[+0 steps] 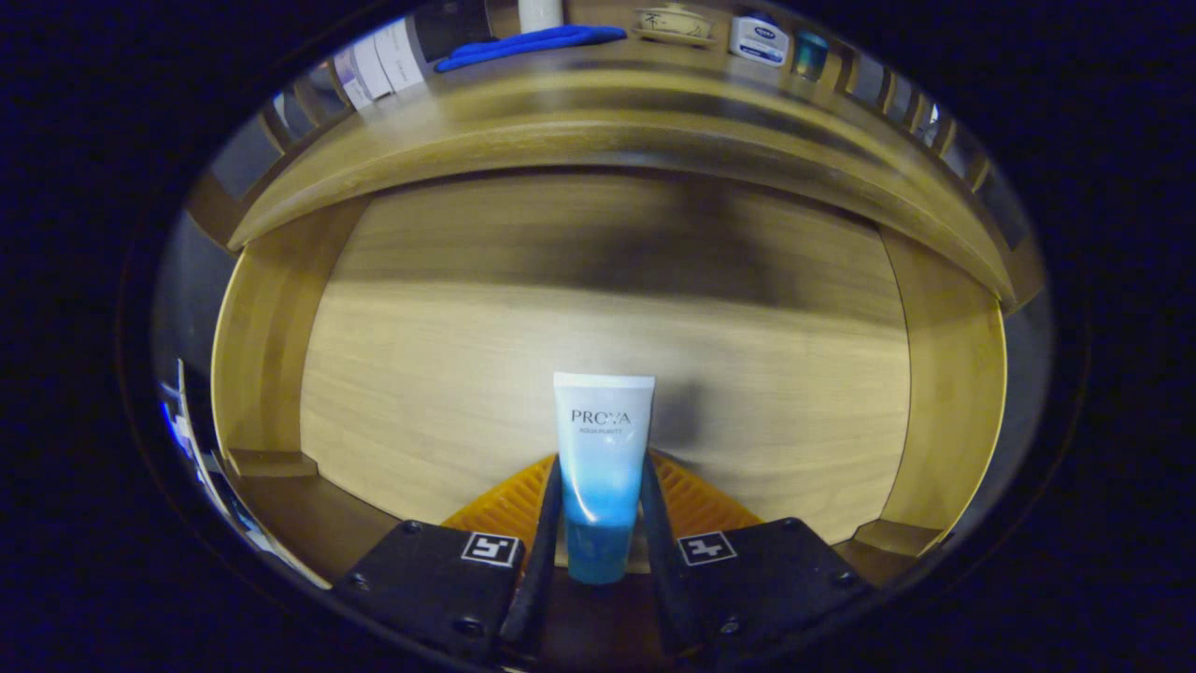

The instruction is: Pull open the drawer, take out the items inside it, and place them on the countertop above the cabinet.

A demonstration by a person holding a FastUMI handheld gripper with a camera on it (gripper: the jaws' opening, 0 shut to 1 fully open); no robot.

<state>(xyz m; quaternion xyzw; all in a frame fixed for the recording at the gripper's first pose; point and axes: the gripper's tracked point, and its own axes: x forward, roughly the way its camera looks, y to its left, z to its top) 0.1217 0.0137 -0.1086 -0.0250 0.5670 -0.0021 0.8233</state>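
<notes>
In the gripper view, low at centre, the gripper (603,509) has both fingers clamped on a white-to-blue plastic cosmetic tube (601,467), held over the open wooden drawer (598,327). Along the top, the wooden countertop (598,103) carries a blue cloth (528,44) and a small white jar (759,40).

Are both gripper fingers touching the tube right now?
Touching. The gripper view shows the tube held between both fingers of the gripper, no gap either side.
</notes>
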